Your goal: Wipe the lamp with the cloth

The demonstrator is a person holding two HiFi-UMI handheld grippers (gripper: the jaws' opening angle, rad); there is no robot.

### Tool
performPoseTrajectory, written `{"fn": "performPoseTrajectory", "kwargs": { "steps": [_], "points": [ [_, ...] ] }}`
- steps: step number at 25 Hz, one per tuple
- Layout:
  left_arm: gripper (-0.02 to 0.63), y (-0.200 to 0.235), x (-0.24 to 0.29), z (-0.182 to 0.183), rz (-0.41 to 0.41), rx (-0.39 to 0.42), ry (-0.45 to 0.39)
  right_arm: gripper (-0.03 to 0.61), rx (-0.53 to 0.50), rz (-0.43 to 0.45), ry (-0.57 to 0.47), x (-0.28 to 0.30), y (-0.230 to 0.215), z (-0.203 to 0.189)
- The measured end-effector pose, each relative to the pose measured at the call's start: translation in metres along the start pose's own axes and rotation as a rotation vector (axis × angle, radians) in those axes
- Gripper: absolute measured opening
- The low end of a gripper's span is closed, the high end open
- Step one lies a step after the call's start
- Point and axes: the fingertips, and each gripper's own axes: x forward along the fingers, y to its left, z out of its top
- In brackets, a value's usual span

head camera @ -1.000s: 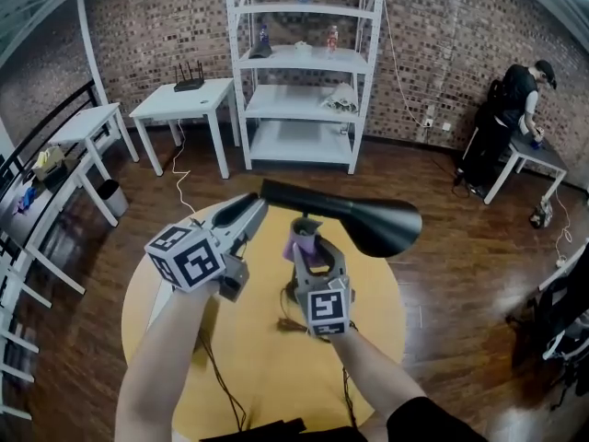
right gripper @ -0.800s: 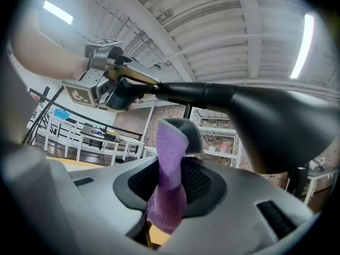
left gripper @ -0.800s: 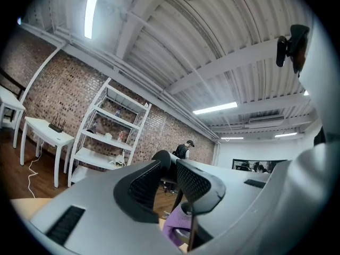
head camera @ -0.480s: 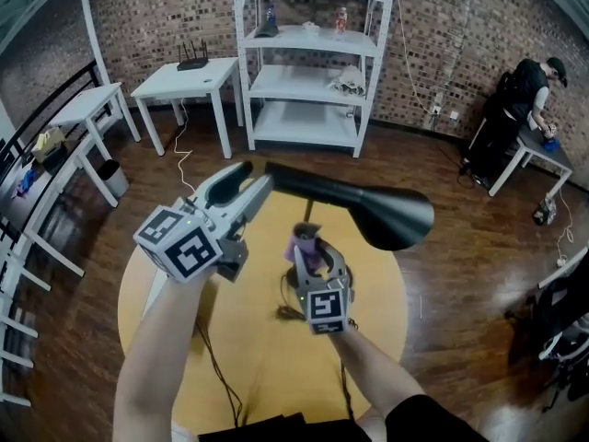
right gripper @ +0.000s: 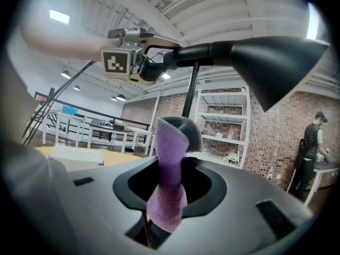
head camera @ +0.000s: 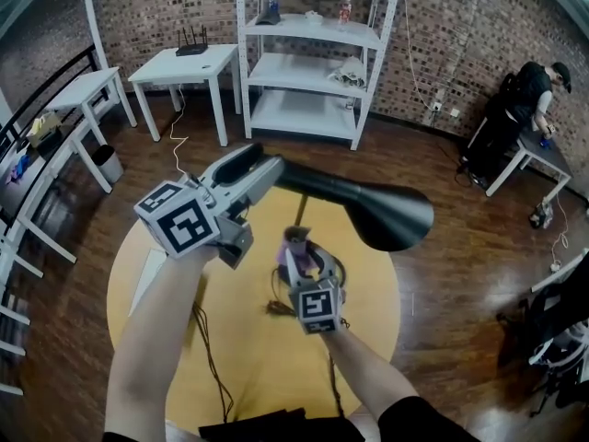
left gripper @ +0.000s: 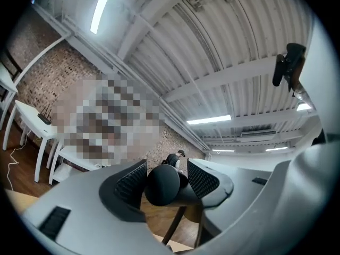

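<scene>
While the L gripper [head camera: 259,166] sits at the rear end of the lamp [head camera: 385,212], its jaws have just been opening and now stand apart. In the left gripper view the round black end of the lamp's arm lies between the ribbed pads [left gripper: 131,180], close against one pad w/ a clear gap at the other, so no clamp. R gripper [head camera: 298,250], lower and nearer the person, is closed on the cloth [right gripper: 170,161], a purple strip w/ a grey back that stands up out of the jaws and curls over at the top. Lamp: matt black; thin post [head camera: 299,212] rising over the far half of the round yellow table [head camera: 368,339]; level arm running from the L gripper across to the cone shade, which widens toward the table's far-right edge. Base hidden behind the R gripper. Cloth sits just in front of the post, below the arm; contact w/ the lamp not discernible. Each gripper carries a marker cube [head camera: 182,226] at its hand end. On the table: dark cord [head camera: 208,362] trailing to the near edge, white sheet [head camera: 147,279] at the left edge. Bkgd: white shelf unit [head camera: 308,58], white side table [head camera: 182,63], brick wall, person [head camera: 520,109] bent over a desk at far right.
</scene>
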Motion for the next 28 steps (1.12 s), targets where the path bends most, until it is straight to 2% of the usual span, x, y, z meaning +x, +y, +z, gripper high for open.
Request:
{"fn": "performPoseTrajectory", "kwargs": {
  "steps": [3,11,18,23,26,28],
  "points": [
    [0.23,-0.003,0.0,0.0,-0.005,0.008,0.006,0.117,0.039,0.012,0.006,0.002,0.003,-0.011],
    [0.225,-0.006,-0.002,0.002,0.004,-0.003,-0.007,0.115,-0.002,0.044,0.143,0.013,0.014,-0.07],
    [0.222,-0.007,-0.003,0.005,0.01,-0.019,-0.022,0.115,-0.09,0.109,0.317,0.024,0.025,-0.127],
    [0.221,-0.009,-0.004,0.005,0.024,-0.014,-0.024,0.114,-0.102,0.135,0.435,0.028,0.032,-0.163],
    [0.219,-0.009,-0.004,0.007,0.032,-0.019,-0.032,0.109,-0.122,0.201,0.531,0.026,0.039,-0.186],
    [0.219,-0.009,-0.006,0.007,0.039,-0.024,-0.038,0.106,-0.098,0.256,0.579,0.022,0.043,-0.198]
  ]
}}
